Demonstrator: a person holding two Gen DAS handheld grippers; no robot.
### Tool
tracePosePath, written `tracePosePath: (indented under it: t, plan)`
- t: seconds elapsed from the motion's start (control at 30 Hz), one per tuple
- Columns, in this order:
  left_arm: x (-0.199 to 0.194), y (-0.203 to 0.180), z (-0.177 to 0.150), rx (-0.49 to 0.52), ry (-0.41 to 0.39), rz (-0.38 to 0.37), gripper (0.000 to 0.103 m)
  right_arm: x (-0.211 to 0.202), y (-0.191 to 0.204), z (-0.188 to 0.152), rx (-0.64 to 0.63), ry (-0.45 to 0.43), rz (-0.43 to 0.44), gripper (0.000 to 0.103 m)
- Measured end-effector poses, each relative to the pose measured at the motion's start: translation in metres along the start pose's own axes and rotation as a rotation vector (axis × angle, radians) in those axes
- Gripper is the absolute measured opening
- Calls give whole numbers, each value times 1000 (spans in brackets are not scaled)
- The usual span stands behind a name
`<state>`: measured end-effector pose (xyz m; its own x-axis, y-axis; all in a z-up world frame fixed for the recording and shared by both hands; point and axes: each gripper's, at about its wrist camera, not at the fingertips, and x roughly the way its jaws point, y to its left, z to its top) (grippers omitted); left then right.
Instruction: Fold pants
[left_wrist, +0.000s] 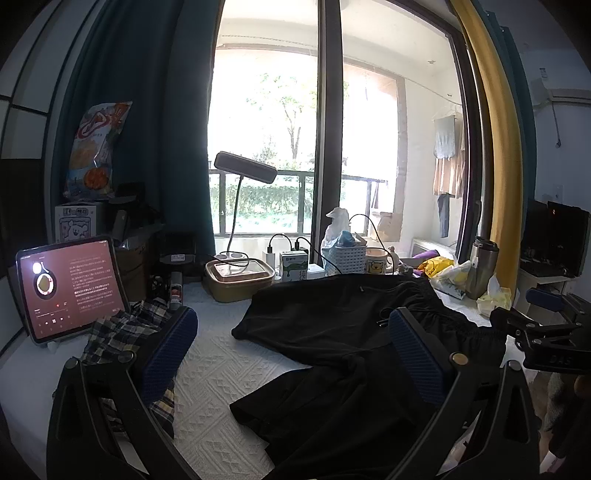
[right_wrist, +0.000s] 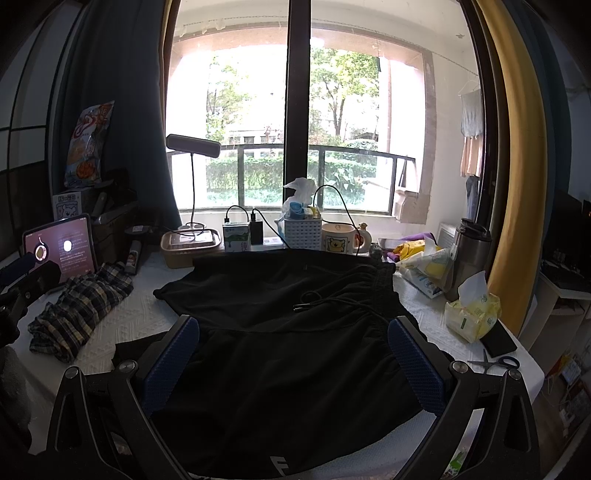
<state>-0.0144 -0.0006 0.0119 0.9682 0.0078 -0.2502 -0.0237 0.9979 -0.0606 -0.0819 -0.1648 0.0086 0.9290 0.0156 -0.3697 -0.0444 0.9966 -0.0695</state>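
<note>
Right wrist: pants (right_wrist: 280, 325) between spread fingers (right_wrist: 415, 363).

- The surface (right_wrist: 129, 325) wears a white textured cloth.
- Black pants (right_wrist: 280, 332) lie spread between the right tongs' fingers.
- A plaid garment (right_wrist: 81, 306) sits crumpled, left of them.
- Scissors (right_wrist: 495, 363) and a tissue pack (right_wrist: 472, 314) lie to their right.
</note>
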Motion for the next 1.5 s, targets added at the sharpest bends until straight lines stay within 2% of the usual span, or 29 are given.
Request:
tracePosePath:
  t: [0.37, 0.57, 0.83, 1.03, 1.23, 1.5]
  plan:
    - [5, -3, -2, 24, 0, 3, 102, 7, 0, -6, -1, 19, 4, 103]
    - [29, -2, -3, 34, 48, -19, 102, 26, -4, -7, -12, 44, 10, 103]
    - [93, 13, -8, 41, 166, 14, 102, 80, -29, -8, -10, 134, -5, 103]
    - [157, 38, -12, 27, 290, 55, 102, 118, -60, -3, 11, 189, -47, 103]
    - [215, 53, -15, 1, 387, 39, 102, 157, -87, 7, 2, 233, -66, 103]
    - [275, 68, -32, -3, 537, 18, 102, 218, -131, 9, 2, 358, -57, 103]
